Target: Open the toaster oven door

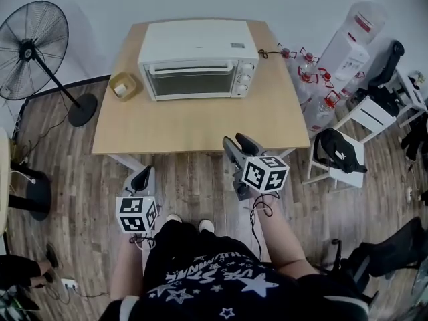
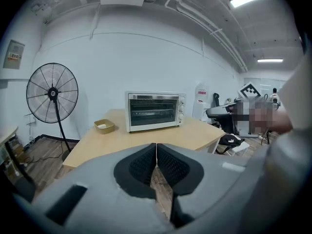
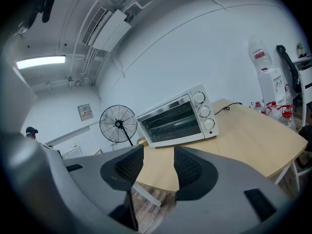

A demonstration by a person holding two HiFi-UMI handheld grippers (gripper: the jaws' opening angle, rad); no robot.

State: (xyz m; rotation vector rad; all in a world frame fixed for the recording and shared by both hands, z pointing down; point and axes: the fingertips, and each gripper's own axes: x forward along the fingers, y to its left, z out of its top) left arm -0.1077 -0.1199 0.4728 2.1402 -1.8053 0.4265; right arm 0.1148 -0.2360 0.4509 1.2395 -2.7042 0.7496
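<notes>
A: Where's the toaster oven (image 1: 198,59)?

B: On the far part of the table (image 1: 194,129), its glass door shut and facing the near edge, knobs on its right. A small tan dish (image 1: 124,85) sits just beside it on the left.

A: And the grippers?

B: Both are held off the near edge of the table, over the wooden floor (image 1: 73,179), well apart from the oven. The left gripper (image 1: 142,177) has its jaws pressed together with nothing between them. The right gripper (image 1: 239,146) has its jaws spread, empty, pointing toward the oven.

A: Anything else around?

B: A standing fan (image 1: 33,49) at the far left.
</notes>
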